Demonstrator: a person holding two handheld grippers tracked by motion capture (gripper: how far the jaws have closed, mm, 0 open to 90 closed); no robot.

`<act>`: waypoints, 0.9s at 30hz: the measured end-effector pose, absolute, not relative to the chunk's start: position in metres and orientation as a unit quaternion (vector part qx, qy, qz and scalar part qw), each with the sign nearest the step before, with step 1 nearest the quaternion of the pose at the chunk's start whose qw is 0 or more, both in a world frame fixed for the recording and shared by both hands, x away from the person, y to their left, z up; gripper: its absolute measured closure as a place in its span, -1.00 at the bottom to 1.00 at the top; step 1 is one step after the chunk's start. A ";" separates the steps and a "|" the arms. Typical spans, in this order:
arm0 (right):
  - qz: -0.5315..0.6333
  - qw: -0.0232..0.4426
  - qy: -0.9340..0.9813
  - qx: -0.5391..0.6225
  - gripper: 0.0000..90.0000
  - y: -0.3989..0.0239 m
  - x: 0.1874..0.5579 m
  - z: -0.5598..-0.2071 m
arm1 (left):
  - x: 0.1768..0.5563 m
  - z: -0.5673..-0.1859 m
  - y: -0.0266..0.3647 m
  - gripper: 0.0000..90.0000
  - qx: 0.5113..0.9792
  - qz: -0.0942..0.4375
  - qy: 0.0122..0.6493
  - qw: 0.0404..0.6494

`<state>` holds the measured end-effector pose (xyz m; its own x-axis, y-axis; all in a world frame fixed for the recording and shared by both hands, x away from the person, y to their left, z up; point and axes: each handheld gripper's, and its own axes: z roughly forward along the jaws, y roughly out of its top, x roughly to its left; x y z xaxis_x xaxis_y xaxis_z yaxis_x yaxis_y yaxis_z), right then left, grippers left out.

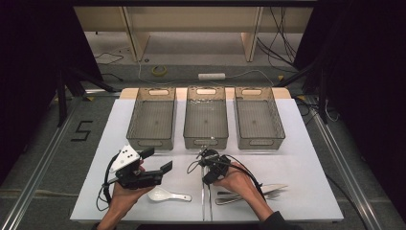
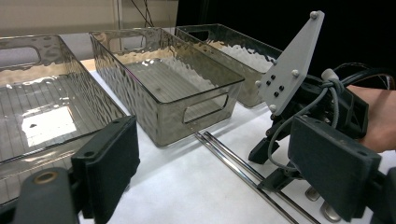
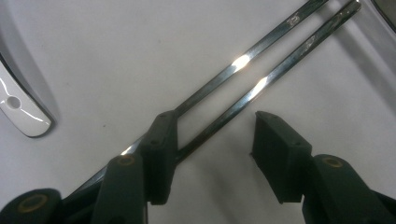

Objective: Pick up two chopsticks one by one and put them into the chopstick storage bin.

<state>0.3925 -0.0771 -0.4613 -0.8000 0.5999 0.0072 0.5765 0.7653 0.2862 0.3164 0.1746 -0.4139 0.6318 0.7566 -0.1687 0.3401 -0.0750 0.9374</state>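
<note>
So the right claw [image 3: 212, 140] is down on the table [image 1: 306, 143], going for the metal chopsticks [image 3: 243, 79]. Its jaws are partway open and not pinching yet. In the right gripper view, one jaw sits right over or against one stick while the other jaw stands clear on the far side of the second stick. I'd guess that's the point: straddle both so they come up as a pair instead of rolling apart.

The chopsticks lie side by side, almost parallel, running from the near edge up toward the middle bin [image 1: 206, 120]. Three empty bins are lined up at the back, which looks like a sorting setup: one bin per kind of utensil.

The left claw [image 1: 155, 160] is open, holding nothing, hovering off to the side above the white spoon [image 1: 167, 195], probably just keeping out of the way. The forks [image 1: 251, 194] sit by the right hand [image 1: 237, 179], partly covered.
</note>
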 end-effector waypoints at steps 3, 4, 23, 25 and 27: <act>0.138 0.044 0.938 0.316 0.19 -0.076 0.392 -0.461 | 0.316 -0.414 0.175 -0.65 0.709 0.186 0.387 0.560; 0.136 0.044 0.938 0.316 0.20 -0.076 0.392 -0.461 | 0.316 -0.414 0.175 -0.65 0.709 0.186 0.387 0.560; 0.123 0.054 0.948 0.287 0.49 -0.069 0.386 -0.458 | 0.317 -0.414 0.174 -0.65 0.710 0.186 0.386 0.559; 0.120 0.059 0.950 0.283 0.52 -0.066 0.384 -0.457 | 0.317 -0.414 0.174 -0.65 0.711 0.185 0.386 0.559; 0.121 0.053 0.948 0.289 0.51 -0.067 0.386 -0.457 | 0.316 -0.414 0.174 -0.65 0.711 0.186 0.384 0.559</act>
